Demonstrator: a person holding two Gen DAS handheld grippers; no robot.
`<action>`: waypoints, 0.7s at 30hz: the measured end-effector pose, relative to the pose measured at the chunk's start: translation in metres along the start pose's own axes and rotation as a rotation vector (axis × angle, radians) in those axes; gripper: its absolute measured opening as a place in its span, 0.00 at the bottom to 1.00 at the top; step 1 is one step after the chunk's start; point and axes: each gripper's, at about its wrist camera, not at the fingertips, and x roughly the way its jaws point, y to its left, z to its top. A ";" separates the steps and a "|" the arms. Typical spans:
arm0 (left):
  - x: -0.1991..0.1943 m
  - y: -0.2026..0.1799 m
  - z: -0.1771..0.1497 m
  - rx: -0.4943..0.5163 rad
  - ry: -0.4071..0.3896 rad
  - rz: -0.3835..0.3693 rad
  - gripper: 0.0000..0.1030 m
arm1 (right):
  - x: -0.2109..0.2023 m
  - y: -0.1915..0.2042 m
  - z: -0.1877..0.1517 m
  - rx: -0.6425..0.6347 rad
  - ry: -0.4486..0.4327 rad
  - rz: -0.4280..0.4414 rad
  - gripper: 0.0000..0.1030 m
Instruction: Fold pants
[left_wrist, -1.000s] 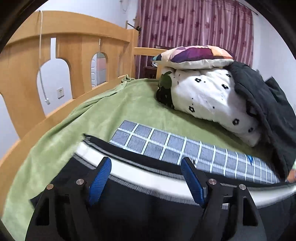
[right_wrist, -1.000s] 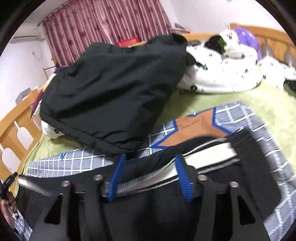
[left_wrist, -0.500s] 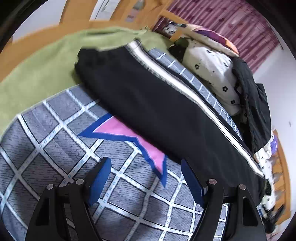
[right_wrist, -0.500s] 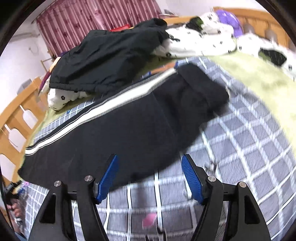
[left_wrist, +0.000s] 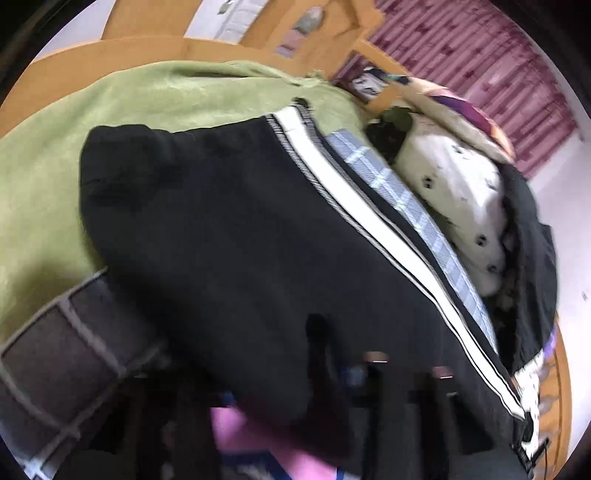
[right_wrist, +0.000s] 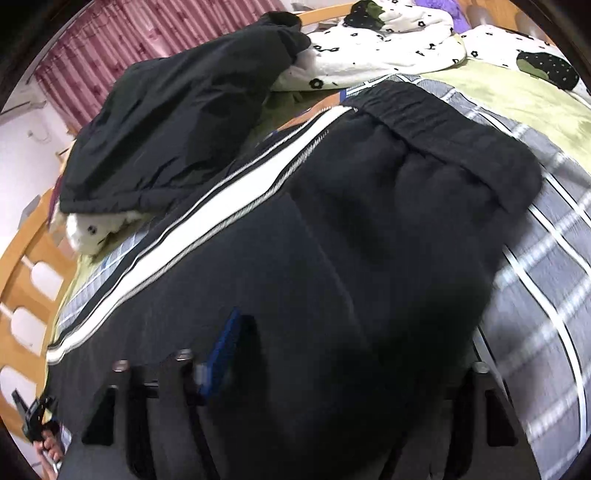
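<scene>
Black pants (left_wrist: 221, 221) with a white side stripe (left_wrist: 354, 206) lie flat across a grey checked blanket (left_wrist: 62, 354). In the blurred left wrist view, my left gripper (left_wrist: 340, 354) sits at their near edge. Its jaws are closing to a narrow gap and pinch a fold of the black cloth. In the right wrist view the pants (right_wrist: 369, 221) fill the frame, waistband at the far right. My right gripper (right_wrist: 306, 332) is low over them with its jaws closing. Cloth bulges between them and hides the right finger. The left blue pad (right_wrist: 221, 350) is bare.
A black jacket (right_wrist: 184, 122) and a white flowered quilt (right_wrist: 388, 55) are piled at the far side of the bed. A green cover (left_wrist: 147, 99) lies under the blanket. Wooden bed rails (left_wrist: 110, 48) edge the bed. A hand (right_wrist: 48, 450) shows at the lower left.
Both grippers sank onto the pants. The left moved from the bare blanket to the pants' near edge and its jaws came together. The right slid forward over the cloth and narrowed.
</scene>
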 end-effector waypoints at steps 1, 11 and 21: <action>0.000 -0.005 0.003 0.023 -0.004 0.013 0.14 | 0.004 0.001 0.006 0.006 -0.002 -0.015 0.39; -0.119 -0.034 -0.021 0.290 -0.035 -0.013 0.11 | -0.116 0.003 0.031 -0.039 -0.118 0.059 0.12; -0.157 0.052 -0.127 0.274 0.097 -0.022 0.17 | -0.178 -0.092 -0.080 -0.083 0.047 0.001 0.15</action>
